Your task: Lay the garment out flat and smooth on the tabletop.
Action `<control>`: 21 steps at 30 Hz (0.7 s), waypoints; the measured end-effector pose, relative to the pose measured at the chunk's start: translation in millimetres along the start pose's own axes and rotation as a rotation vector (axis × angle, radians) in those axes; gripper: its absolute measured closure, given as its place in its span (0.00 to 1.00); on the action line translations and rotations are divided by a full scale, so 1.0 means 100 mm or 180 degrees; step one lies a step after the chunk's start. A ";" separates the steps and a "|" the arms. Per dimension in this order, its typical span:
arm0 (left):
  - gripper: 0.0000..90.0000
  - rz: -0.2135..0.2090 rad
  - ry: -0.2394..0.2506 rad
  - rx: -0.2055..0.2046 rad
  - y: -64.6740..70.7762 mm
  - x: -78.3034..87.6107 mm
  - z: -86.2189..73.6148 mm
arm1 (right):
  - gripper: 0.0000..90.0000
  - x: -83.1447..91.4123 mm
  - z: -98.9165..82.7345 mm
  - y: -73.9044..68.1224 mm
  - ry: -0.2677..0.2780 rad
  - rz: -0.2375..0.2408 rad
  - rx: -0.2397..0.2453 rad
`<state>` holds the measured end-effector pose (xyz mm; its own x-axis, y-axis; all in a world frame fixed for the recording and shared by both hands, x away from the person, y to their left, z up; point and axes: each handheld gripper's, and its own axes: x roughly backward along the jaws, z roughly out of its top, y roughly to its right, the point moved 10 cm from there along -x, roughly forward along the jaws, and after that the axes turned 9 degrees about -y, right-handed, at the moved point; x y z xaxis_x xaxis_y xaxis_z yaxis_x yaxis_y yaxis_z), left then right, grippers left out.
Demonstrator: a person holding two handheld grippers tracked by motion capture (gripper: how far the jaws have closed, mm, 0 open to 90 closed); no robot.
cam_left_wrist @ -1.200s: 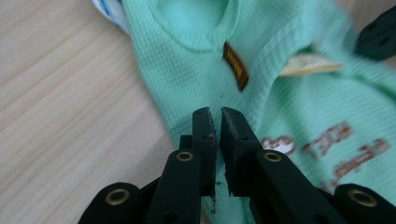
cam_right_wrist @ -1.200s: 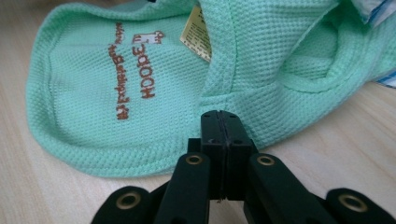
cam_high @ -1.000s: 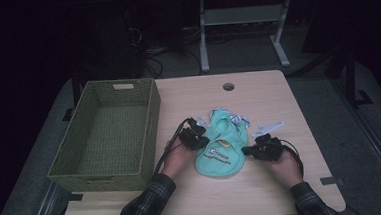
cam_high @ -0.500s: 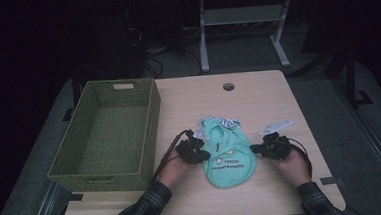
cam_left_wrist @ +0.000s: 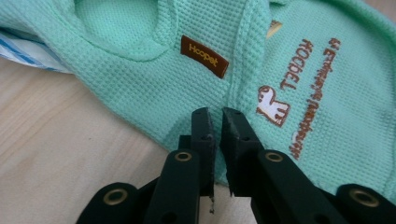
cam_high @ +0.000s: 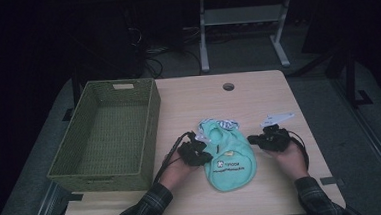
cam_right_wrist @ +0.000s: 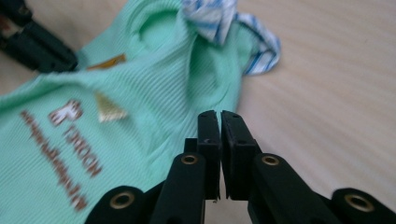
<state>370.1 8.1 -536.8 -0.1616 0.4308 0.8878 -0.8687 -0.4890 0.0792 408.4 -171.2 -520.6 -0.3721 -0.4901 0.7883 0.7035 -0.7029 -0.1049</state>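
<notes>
Mint pet shirt between two grippers

Left of the mint pet shirt (cam_high: 230,154) sits the wicker basket (cam_high: 106,133). The left gripper (cam_high: 201,153) pinches the shirt's left edge; the right gripper (cam_high: 256,140), jaws pressed together, sits at its right edge, grip unclear

The room is dim, lit mainly over the pale wooden counter (cam_high: 258,98), which has a round cable hole (cam_high: 228,86) near its far edge. Grey floor (cam_high: 323,94) surrounds it; a white metal frame (cam_high: 238,22) and cables (cam_high: 164,44) stand beyond.
</notes>
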 end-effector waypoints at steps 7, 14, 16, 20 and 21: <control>0.95 0.0007 0.0037 0.0010 -0.01 0.00 0.00 | 0.93 -0.20 0.12 0.19 -0.0047 0.0030 -0.0161; 0.95 0.0007 0.0042 0.0005 -0.01 0.00 0.00 | 0.92 -0.35 0.12 0.20 -0.0138 0.0097 -0.0175; 0.95 0.0008 0.0047 0.0008 -0.01 -0.01 0.00 | 0.92 -0.34 0.13 0.16 -0.0106 0.0161 -0.0156; 0.95 0.0001 0.0045 0.0006 -0.01 -0.01 0.00 | 0.92 -0.32 0.19 0.04 -0.0050 0.0245 -0.0042; 0.95 0.0001 0.0045 0.0003 -0.01 -0.01 0.00 | 0.92 -0.33 0.20 -0.01 -0.0071 0.0264 -0.0040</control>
<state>370.9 8.3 -537.4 -0.1685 0.4413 0.8814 -0.8681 -0.4900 0.0794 432.4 -144.5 -534.2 -0.2991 -0.5355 0.7898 0.7236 -0.6668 -0.1780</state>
